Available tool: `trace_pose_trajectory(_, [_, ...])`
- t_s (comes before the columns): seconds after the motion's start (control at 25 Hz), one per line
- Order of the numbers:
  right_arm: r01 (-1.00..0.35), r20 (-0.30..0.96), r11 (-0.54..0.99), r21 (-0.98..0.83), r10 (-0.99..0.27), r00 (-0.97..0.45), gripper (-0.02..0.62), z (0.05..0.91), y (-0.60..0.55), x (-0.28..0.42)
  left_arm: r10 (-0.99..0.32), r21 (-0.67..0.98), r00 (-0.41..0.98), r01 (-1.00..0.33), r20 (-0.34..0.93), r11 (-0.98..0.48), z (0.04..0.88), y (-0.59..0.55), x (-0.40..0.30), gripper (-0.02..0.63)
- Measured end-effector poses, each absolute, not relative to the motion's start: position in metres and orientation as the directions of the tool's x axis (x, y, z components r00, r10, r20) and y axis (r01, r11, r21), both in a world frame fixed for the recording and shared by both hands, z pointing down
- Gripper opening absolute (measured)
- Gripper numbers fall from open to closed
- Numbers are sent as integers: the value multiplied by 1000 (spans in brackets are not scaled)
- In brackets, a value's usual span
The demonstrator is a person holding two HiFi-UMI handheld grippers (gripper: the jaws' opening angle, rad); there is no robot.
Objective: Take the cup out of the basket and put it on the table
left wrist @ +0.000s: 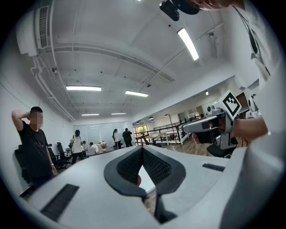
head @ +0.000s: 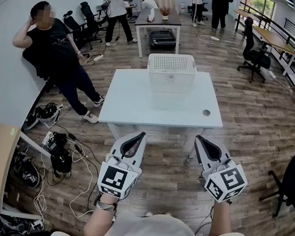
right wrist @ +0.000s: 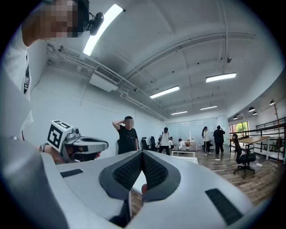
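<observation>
- Nearest, the left gripper (head: 141, 136) and right gripper (head: 200, 139) are held level, side by side, just short of the tabletop (head: 138, 105). Each has its jaws clenched tip to tip on nothing.
- Straight ahead, across the whole tabletop, the white basket (head: 169, 82) stands at the far edge, roughly between the two grippers' lines (the left looks slightly better aimed, by my reckoning).
- No view shows the cup. It is presumably down inside the basket, and I cannot tell its axis.
- White tabletop in front of the basket gives room to set the cup down.
- Around it are a wooden floor (head: 257, 120) and an office chair (head: 254, 56). A person (head: 54, 46) leans on the left wall, well apart.
</observation>
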State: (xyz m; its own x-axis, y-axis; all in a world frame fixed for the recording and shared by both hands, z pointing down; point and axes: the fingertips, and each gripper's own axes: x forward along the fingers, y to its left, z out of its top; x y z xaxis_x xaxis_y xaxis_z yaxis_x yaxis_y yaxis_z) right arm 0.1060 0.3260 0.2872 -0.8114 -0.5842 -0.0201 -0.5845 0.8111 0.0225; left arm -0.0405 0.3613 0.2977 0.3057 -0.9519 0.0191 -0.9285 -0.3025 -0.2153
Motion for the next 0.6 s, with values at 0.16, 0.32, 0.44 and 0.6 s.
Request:
trace_pose_trajectory(0.16, [-586, -15, 810, 24, -585, -811, 15, 288, 323, 103, -953, -217, 303, -929, 22, -300, 297, 359, -44, -2])
trace_pose_trajectory(0.32, [-572, -38, 820, -5, -572, -819, 17, 284, 325, 107, -952, -215, 303, -929, 29, -302, 302, 358, -41, -2])
trace_pose_trajectory(0.44, [-578, -52, 816, 0, -577, -815, 17, 283, 323, 111, -953, -215, 301, -929, 29, -300, 303, 356, -39, -2])
trace_pose_trajectory(0.6, [-571, -61, 820, -20, -571, -818, 17, 285, 316, 121, -956, -219, 292, -931, 39, -293, 305, 352, -32, -2])
